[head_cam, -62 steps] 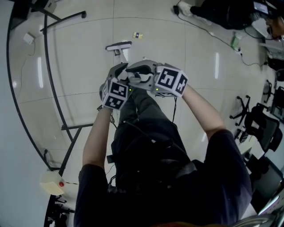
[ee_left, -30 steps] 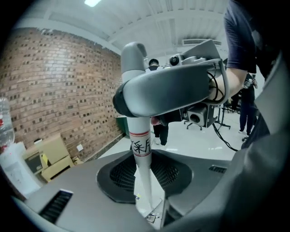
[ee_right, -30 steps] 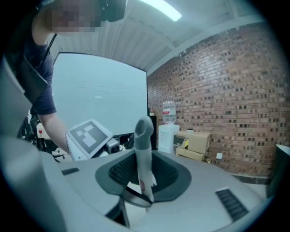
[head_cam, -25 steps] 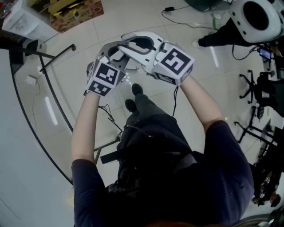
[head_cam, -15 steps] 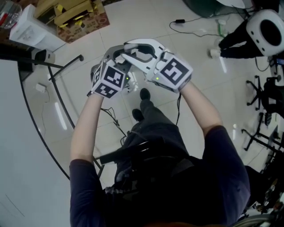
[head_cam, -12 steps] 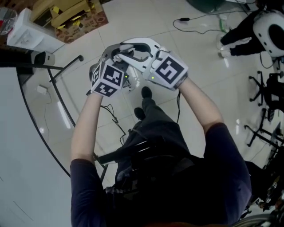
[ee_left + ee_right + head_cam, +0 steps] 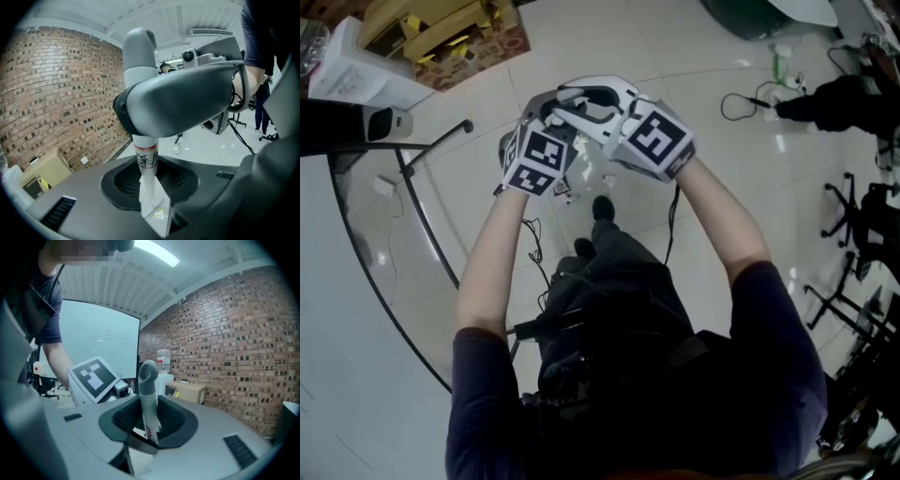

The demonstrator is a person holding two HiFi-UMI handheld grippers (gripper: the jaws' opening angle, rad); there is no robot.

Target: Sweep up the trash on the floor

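Observation:
My left gripper [image 7: 542, 112] and right gripper [image 7: 586, 101] are held close together in front of the person's chest in the head view, hiding what they hold. A grey and white handle [image 7: 140, 75] with a rounded top and a red-lined label stands upright between the jaws of the left gripper [image 7: 151, 197]. Those jaws are closing on it. The right gripper [image 7: 187, 98] crosses just above and is shut on the same handle [image 7: 149, 394]. The left gripper's marker cube [image 7: 93, 376] shows beside it. No trash is in view.
Cardboard boxes [image 7: 441, 28] and a white box [image 7: 356, 66] lie at the upper left. A black stand's legs [image 7: 431, 150] and a curved rail [image 7: 366, 253] are on the left. Cables [image 7: 750, 94] and office chairs [image 7: 862, 225] are at the right. A brick wall [image 7: 234, 348] is close.
The floor under the grippers has shifted as the person moved. The sweeping head and the scrap seen earlier are out of view. Both grippers stay together on the handle.

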